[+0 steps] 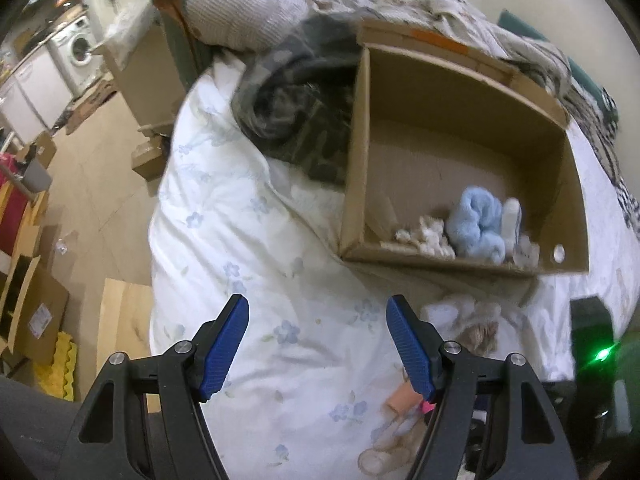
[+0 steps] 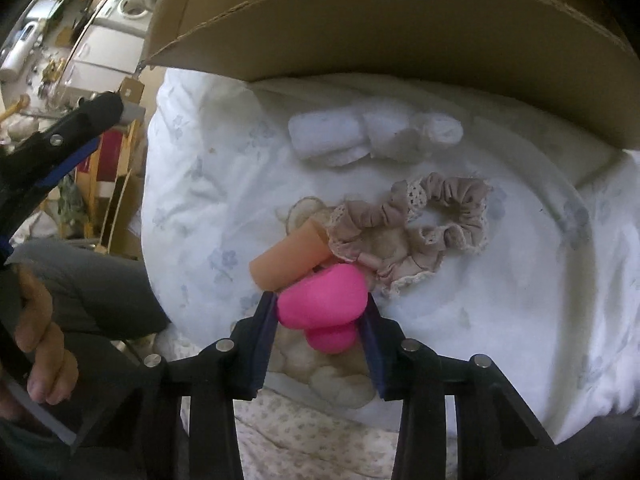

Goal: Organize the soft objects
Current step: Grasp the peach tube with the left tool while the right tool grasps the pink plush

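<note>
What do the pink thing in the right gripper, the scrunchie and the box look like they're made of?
Pink toy: smooth matte, probably silicone or soft rubber, rounded moulded lobes.
Scrunchie: gathered beige woven fabric with lace trim, ruched folds show.
Box: plain brown corrugated cardboard; fluting shows along its cut edge.

On a flowered white quilt (image 2: 500, 320), the right gripper (image 2: 322, 312) clamps a bright pink toy (image 2: 324, 300). A peach tube (image 2: 288, 256) touches the toy, a beige scrunchie (image 2: 440, 216) lies just beyond, and white rolled cloths (image 2: 372, 138) sit beside a cardboard box (image 2: 400, 32).
</note>
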{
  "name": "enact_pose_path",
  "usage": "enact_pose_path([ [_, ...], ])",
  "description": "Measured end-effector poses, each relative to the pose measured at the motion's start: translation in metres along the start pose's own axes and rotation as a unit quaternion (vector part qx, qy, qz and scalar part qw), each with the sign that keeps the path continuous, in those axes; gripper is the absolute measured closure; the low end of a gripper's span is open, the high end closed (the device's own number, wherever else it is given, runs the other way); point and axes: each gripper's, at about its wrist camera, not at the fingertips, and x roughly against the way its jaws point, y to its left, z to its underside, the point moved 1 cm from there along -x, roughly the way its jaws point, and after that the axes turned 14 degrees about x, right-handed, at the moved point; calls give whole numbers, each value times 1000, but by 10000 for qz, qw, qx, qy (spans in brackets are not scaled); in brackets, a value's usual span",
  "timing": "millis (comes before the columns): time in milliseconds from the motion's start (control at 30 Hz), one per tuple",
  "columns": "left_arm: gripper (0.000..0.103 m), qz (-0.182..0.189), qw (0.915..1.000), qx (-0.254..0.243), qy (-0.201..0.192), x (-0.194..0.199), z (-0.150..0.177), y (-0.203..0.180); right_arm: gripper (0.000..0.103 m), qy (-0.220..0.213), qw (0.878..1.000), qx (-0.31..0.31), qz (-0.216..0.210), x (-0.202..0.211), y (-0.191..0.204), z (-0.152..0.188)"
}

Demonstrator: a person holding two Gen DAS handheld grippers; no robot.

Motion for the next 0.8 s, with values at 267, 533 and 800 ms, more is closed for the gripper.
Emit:
enact_pose_path([
  [267, 36, 444, 9937, -817, 619, -16, 28, -30, 61, -1287, 9914, -184, -138, 70, -16, 12],
  [533, 44, 531, 9725, -1651, 1554, -53, 70, -64, 61, -2018, 9772, -663, -55, 104, -36, 16],
  [800, 93, 601, 9630, -1661, 2036, -75, 77, -64, 61, -1935, 9786, -682, -134, 106, -43, 19],
])
